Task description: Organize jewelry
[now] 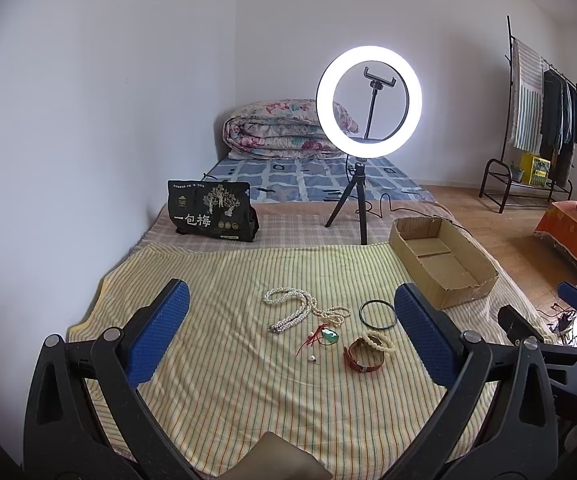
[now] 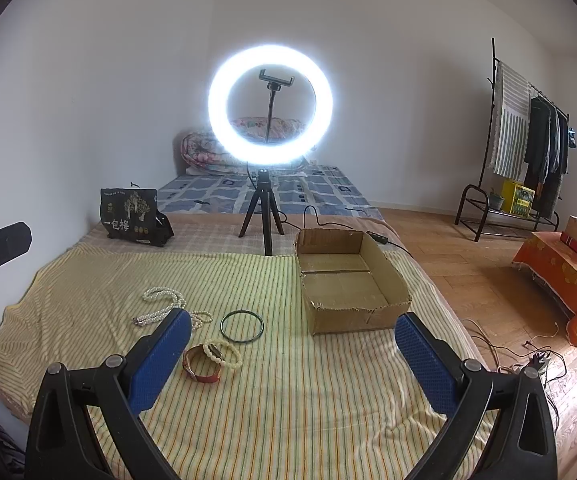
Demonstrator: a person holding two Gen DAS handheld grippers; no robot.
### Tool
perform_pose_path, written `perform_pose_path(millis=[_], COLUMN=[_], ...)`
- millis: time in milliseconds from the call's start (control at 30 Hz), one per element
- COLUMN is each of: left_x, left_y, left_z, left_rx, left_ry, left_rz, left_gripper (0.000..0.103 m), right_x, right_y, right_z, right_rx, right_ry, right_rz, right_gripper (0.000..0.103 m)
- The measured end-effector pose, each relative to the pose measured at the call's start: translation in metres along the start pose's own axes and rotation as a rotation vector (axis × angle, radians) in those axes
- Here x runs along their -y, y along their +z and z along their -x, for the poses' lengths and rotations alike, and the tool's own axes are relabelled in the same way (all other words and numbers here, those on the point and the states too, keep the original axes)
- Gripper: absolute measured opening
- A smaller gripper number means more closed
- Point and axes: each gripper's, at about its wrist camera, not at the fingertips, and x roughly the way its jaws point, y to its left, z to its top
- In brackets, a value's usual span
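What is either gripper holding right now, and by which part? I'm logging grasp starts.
Nothing is held. The left gripper and right gripper both hang open above the striped cloth, with the jewelry lying loose.

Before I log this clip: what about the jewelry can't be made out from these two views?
- Green pendant: hidden in the right wrist view behind the right gripper's finger.
- Tiny white piece: too small to identify.
- Pearl necklace: partly covered by that finger in the right wrist view.
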Motion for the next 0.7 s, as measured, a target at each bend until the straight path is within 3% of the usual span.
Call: perform_pose_path(millis=[700], left_x=[-0.024], left_y=[0.000], left_z=[-0.028], left_rx=[-0.033], left_ry=[0.035], left_rz=[-0.014], left_gripper=[0.103], right_x=[-0.001], right_y=[0.006], right_z=[-0.014], right_rx=[-0.056], right_ry=[-0.029], right_rz=[0.063], right_gripper=[0.103])
